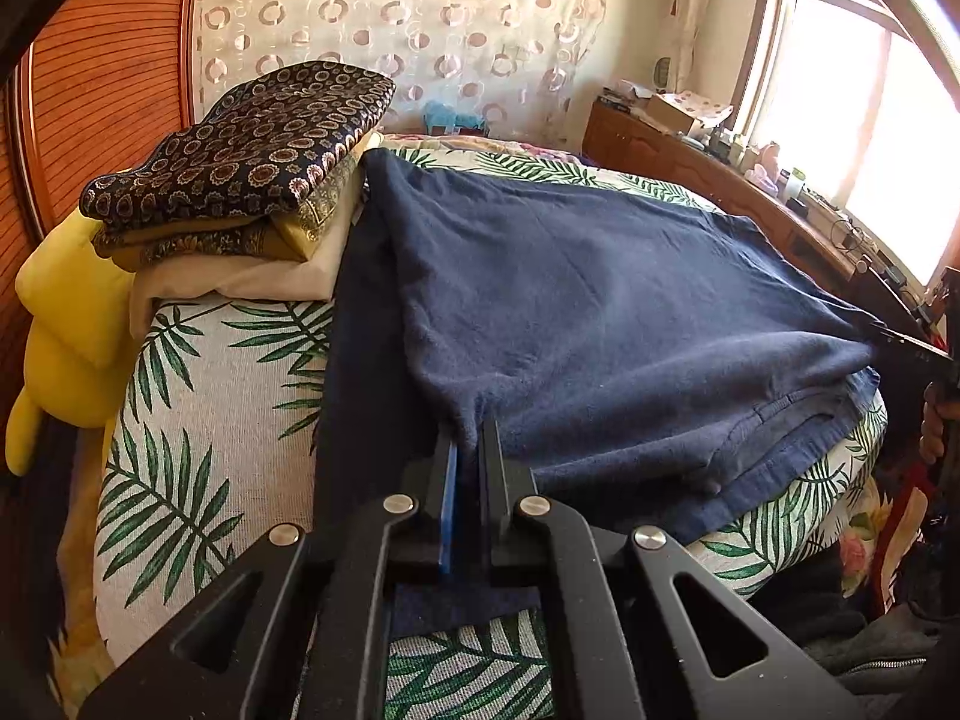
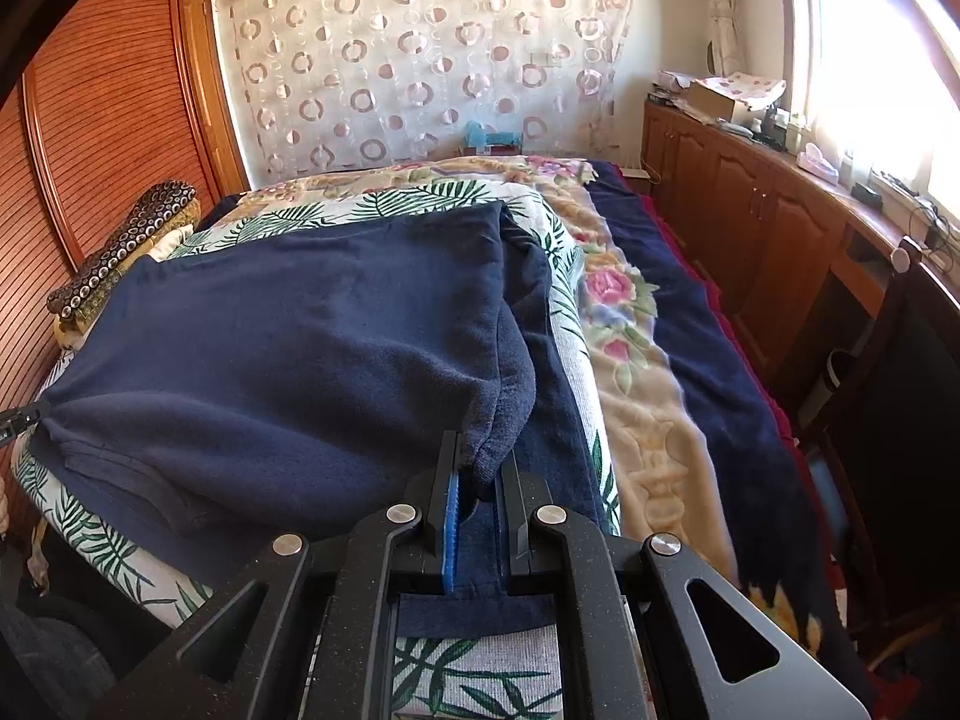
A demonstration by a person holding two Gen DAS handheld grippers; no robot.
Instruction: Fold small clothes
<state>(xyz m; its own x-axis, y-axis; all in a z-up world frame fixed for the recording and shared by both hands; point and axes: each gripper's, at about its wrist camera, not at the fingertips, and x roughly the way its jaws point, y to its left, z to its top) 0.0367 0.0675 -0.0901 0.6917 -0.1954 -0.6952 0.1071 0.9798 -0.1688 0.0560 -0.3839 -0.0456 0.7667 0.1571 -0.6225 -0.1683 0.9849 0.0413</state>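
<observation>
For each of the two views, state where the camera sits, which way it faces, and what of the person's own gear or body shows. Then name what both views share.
Left wrist: sits behind the left gripper, faces across the bed toward the window; jaws shut on the navy garment; right gripper at right edge.
Right wrist: sits behind the right gripper, faces the circle curtain; jaws shut on the garment.
Shared: garment, leaf-print cover, folded pile.

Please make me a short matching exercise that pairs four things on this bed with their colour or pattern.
Things:
1. garment held by the left tongs and right tongs
2. cover under it
3. top cloth on the folded stack
4. plush toy beside the stack

Looks:
a. green palm leaves on white
b. yellow
c. navy
d. dark with round motifs

Pairs: 1-c, 2-a, 3-d, 4-b
</observation>
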